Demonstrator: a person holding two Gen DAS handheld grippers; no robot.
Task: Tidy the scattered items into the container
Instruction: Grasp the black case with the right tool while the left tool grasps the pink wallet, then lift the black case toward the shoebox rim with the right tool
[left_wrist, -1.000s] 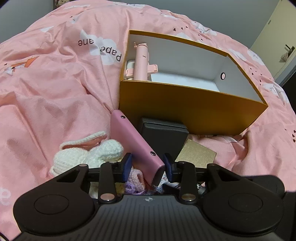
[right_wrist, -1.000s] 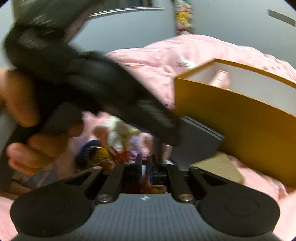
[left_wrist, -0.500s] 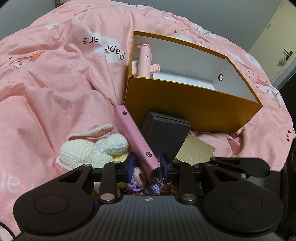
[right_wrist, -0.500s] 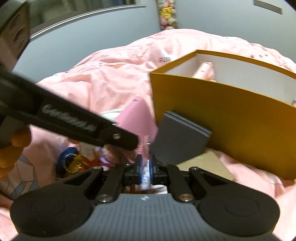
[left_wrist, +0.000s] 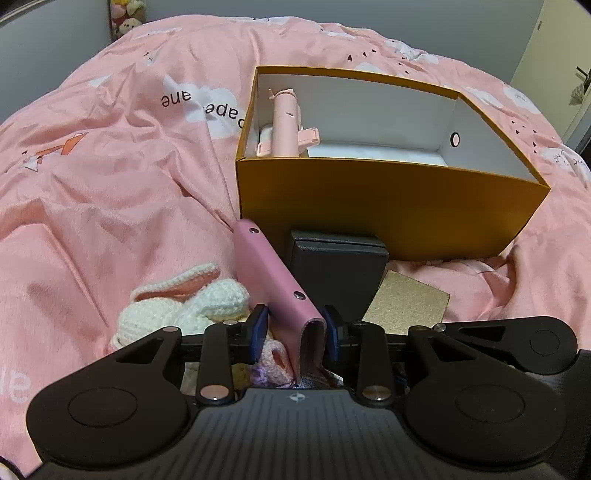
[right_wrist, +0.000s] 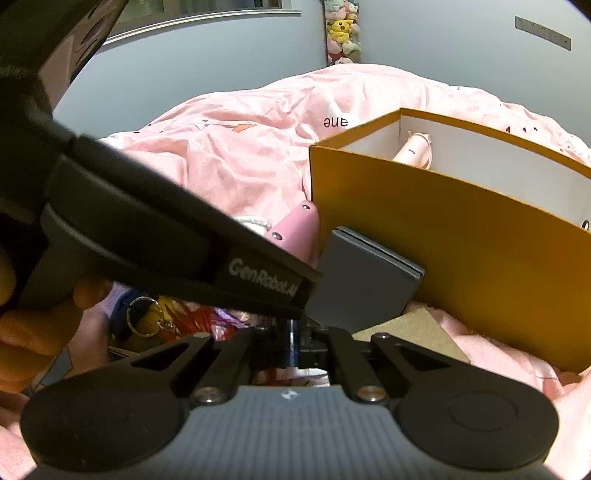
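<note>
Fingers (left_wrist: 258, 326) of the left gripper (left_wrist: 294, 328) are seen set at a middling width around the near end of a pink case (left_wrist: 273, 280); the right pad appears to touch the case, while contact on the left side cannot be told. From between the fingers the case rises tilted, away toward the orange box (left_wrist: 388, 206), which stands open on the pink bed cover (left_wrist: 110, 177) straight ahead. Inside the box, at its left end, a pink handheld device (left_wrist: 286, 123) is seen lying. Just ahead of the fingers and slightly right, a dark grey box (left_wrist: 338, 273) is leaned against the orange wall, and a gold card (left_wrist: 406, 306) lies flat beside it to the right. To the left of the fingers a white crocheted toy (left_wrist: 184, 302) with pink ears rests on the cover; beneath the fingers, knitted pink and lilac pieces (left_wrist: 273, 363) are partly hidden.

In the right wrist view, the right gripper (right_wrist: 295, 341) is shown with its fingers drawn close together, nearly touching; whether anything is held cannot be told. The left gripper's body (right_wrist: 166, 243) crosses ahead of them from the left. Beyond the fingers the grey box (right_wrist: 362, 280), the pink case (right_wrist: 299, 232) and the orange box (right_wrist: 461, 258) are seen, with a keyring (right_wrist: 142, 314) lying to the left.
</note>
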